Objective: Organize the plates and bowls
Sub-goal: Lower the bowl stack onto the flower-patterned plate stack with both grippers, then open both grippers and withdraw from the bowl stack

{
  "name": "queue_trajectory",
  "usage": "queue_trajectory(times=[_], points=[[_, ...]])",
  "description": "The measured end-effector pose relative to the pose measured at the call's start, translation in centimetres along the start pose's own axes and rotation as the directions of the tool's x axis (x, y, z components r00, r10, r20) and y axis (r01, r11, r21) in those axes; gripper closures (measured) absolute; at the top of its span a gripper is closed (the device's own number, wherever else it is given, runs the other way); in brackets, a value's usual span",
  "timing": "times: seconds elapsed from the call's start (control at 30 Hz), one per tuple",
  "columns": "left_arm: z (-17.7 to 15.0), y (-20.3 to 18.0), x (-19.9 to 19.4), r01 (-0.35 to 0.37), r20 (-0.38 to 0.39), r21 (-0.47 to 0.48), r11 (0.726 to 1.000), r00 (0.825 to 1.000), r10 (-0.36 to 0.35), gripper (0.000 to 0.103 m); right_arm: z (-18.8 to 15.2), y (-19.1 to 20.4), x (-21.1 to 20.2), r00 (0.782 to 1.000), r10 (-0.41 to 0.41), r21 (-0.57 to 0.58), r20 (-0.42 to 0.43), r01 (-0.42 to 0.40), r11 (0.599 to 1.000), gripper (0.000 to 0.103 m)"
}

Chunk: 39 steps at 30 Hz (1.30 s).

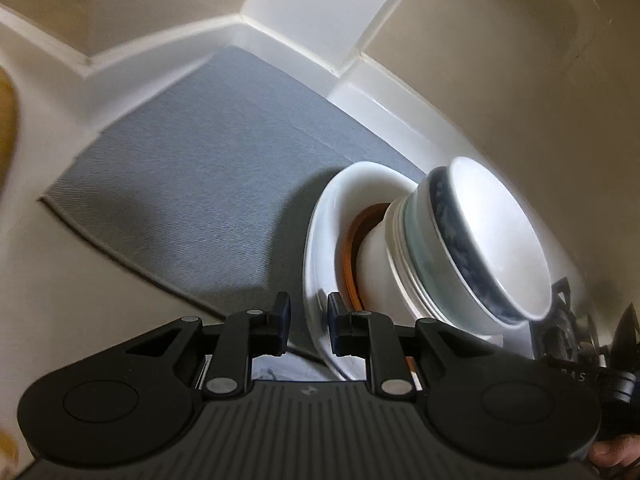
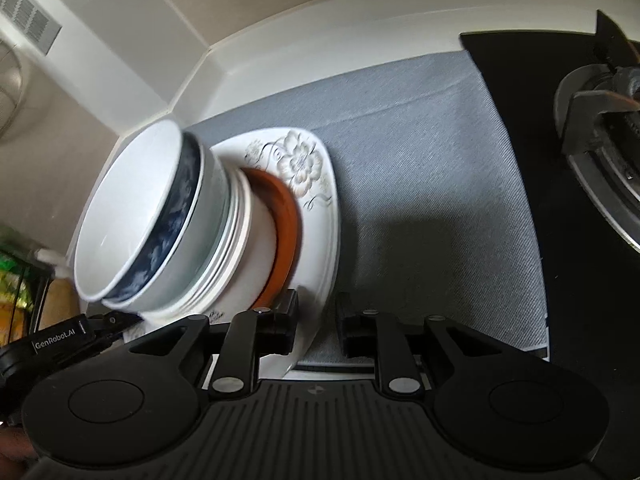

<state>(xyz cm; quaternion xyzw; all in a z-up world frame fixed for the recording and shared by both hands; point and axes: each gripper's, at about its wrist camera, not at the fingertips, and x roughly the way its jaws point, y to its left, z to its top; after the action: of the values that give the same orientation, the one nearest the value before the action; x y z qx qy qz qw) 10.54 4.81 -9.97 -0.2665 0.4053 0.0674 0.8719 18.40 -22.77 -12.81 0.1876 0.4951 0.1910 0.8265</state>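
The stack of bowls (image 2: pixel 160 216) sits on an orange plate (image 2: pixel 286 224), which rests on a square flowered plate (image 2: pixel 316 184). Both grippers straddle that flowered plate's rim: the left gripper (image 1: pixel 309 320) and the right gripper (image 2: pixel 318 320), jaws narrowly parted (whether the pads actually press, I cannot tell). All lies on a grey mat (image 2: pixel 420 200) covering the counter (image 1: pixel 80 280); a stove burner (image 2: pixel 600 128) stands off the mat's right edge.
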Motion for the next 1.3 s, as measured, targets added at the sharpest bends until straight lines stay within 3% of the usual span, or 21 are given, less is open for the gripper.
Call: queue_trajectory(times=[0.17,0.37,0.67,0.87,0.97,1.13,1.3], points=[[-1.2,-1.7,-3.2,-0.031,0.075,0.039,0.999,0.997,0.028,0.080,-0.3,0.5,-0.1,1.000,0.008,-0.049,0.008,-0.007,0.999,0.081],[-2.5,-3.6,-5.5,-0.093,0.101,0.111,0.989,0.991,0.082,0.068,-1.1,0.4,-0.4,0.999,0.019,-0.062,0.049,-0.016,0.998,0.082],[-2.6,-5.7,-7.3,-0.172,0.147,0.221,0.960,0.979,0.141,0.034,-1.7,0.3,-0.6,0.998,0.034,-0.055,0.061,-0.031,0.998,0.080],[-1.9,-5.4,-8.3,-0.126,0.142,0.245,0.961,0.985,0.093,0.015,-2.4,0.5,-2.4,0.991,-0.049,-0.045,0.122,0.054,0.998,0.052],[-1.7,-5.2,-9.0,-0.107,0.125,0.257,0.961,0.989,0.076,0.000,-3.6,2.0,-4.6,0.975,-0.081,-0.133,0.208,0.110,0.985,0.050],[-1.6,-5.3,-9.5,-0.131,0.124,0.311,0.941,0.988,0.097,0.000,-5.4,5.4,-7.5,0.954,-0.079,-0.277,0.291,0.162,0.947,0.032],[-1.0,-5.6,-9.3,-0.120,0.100,0.353,0.928,0.991,0.090,0.000,-5.7,7.7,-9.2,0.947,-0.096,-0.288,0.307,0.188,0.939,0.012]])
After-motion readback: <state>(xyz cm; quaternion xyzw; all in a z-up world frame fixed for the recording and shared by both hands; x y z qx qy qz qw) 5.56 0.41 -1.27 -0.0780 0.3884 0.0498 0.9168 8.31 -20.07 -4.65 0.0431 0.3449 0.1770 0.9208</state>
